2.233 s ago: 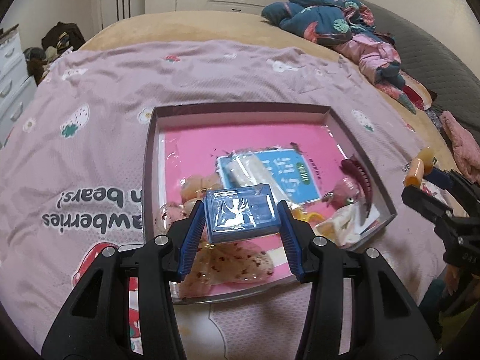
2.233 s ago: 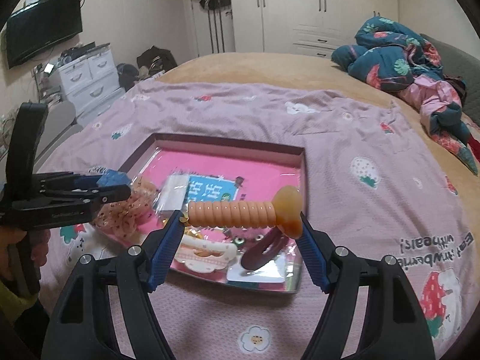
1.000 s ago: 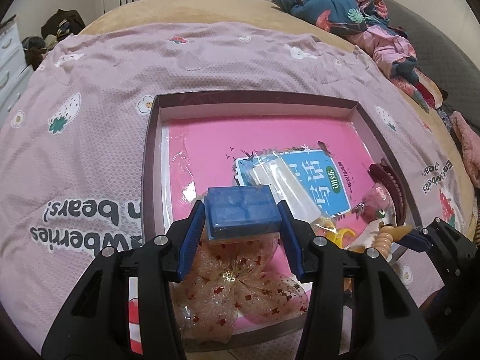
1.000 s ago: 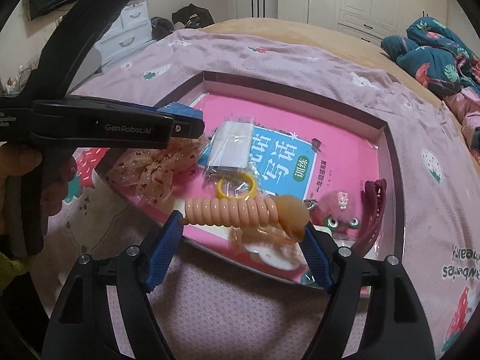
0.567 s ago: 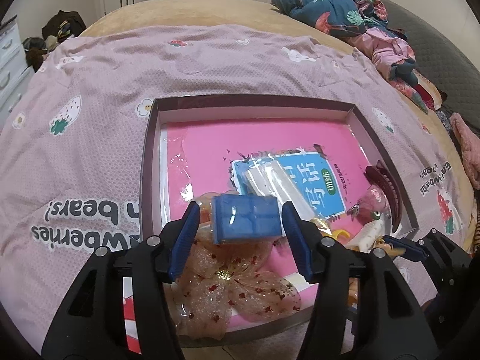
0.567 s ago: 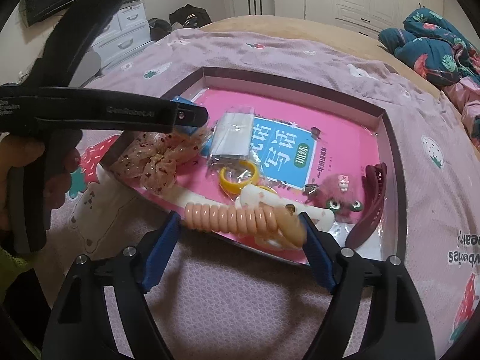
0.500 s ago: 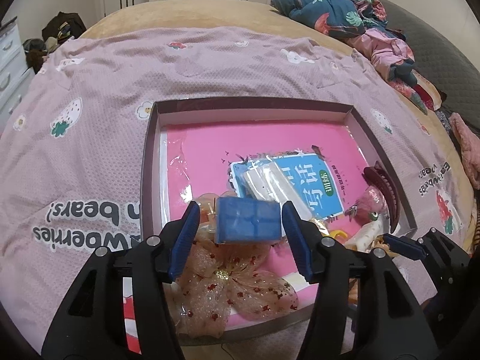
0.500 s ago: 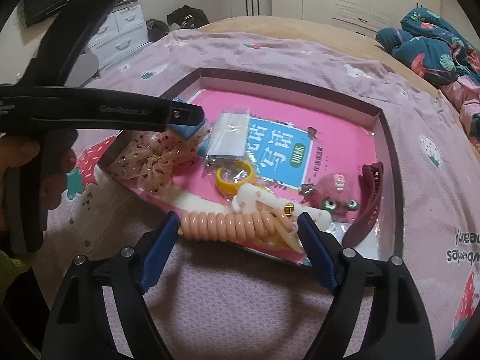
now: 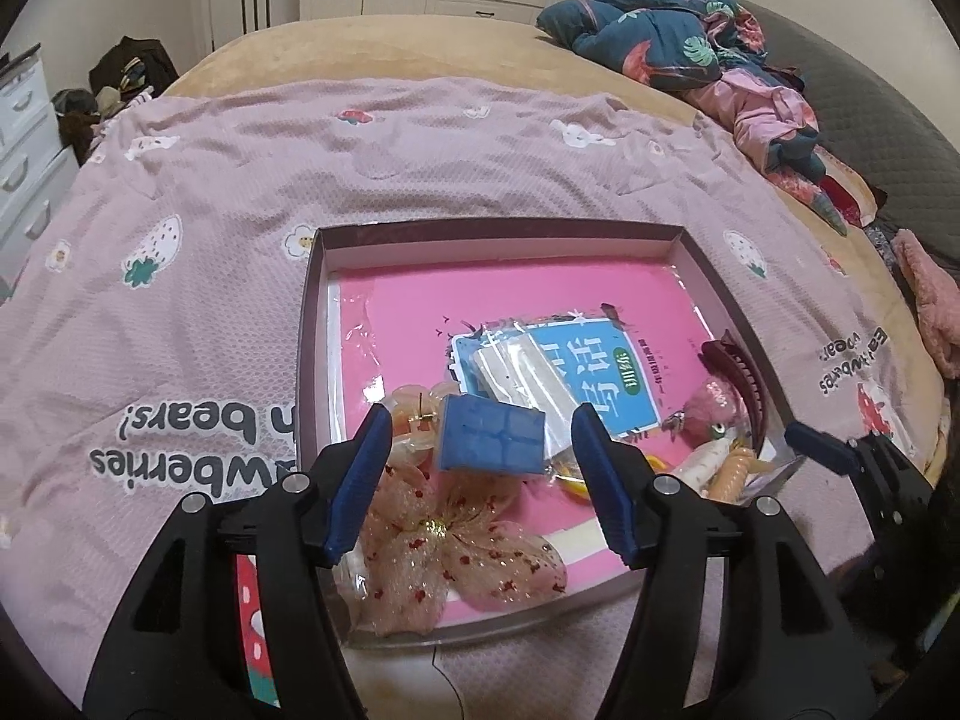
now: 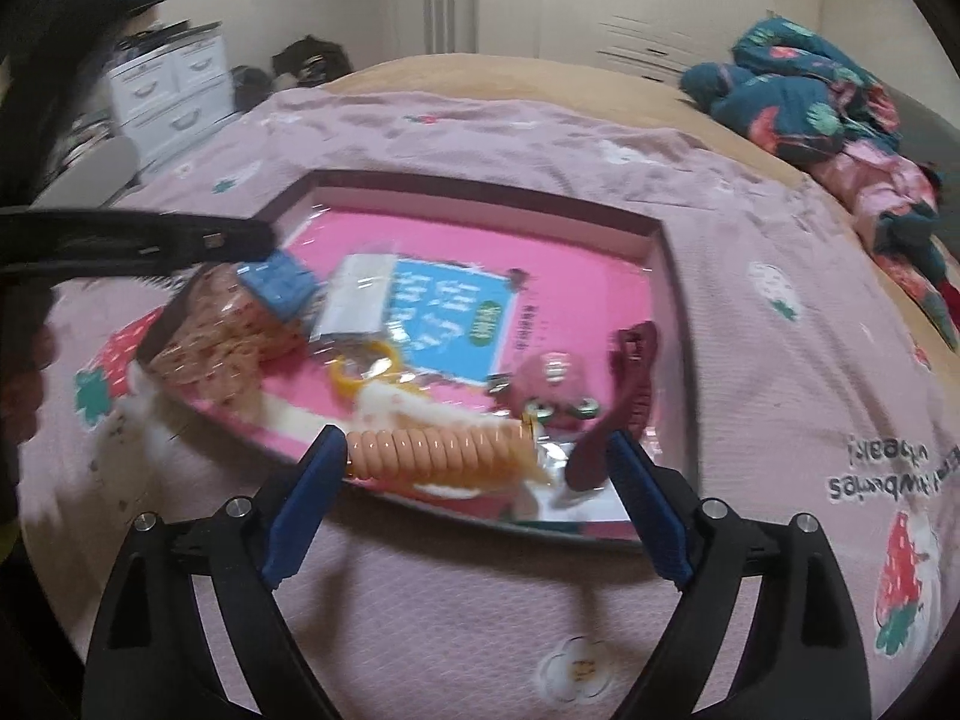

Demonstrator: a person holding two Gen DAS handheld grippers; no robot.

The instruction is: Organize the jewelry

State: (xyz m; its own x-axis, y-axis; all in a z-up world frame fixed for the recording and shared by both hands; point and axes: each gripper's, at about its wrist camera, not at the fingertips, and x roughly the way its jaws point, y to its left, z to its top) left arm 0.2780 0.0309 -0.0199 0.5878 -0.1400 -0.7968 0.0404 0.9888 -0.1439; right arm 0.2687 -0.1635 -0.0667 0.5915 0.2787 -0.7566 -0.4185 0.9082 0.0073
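Left gripper (image 9: 482,447) stood spread, jaws just opened, blue box (image 9: 492,443) lying free between them on the sheer bow (image 9: 462,546) at the tray's (image 9: 498,240) near-left corner; right gripper (image 10: 478,468) likewise spread, jaws just opened, coiled hair tie (image 10: 438,450) between them, long axis crosswise, left end by the left pad, at the tray's near edge. Right view, blurred, showed the maroon claw clip (image 10: 624,396) beside the right jaw and the box tilted; left view showed only the tie's end.

Both grippers point steeply downward, the left gripper (image 9: 480,438) and the right gripper (image 10: 477,459) each with jaws just opened apart, pads pressing on nothing.
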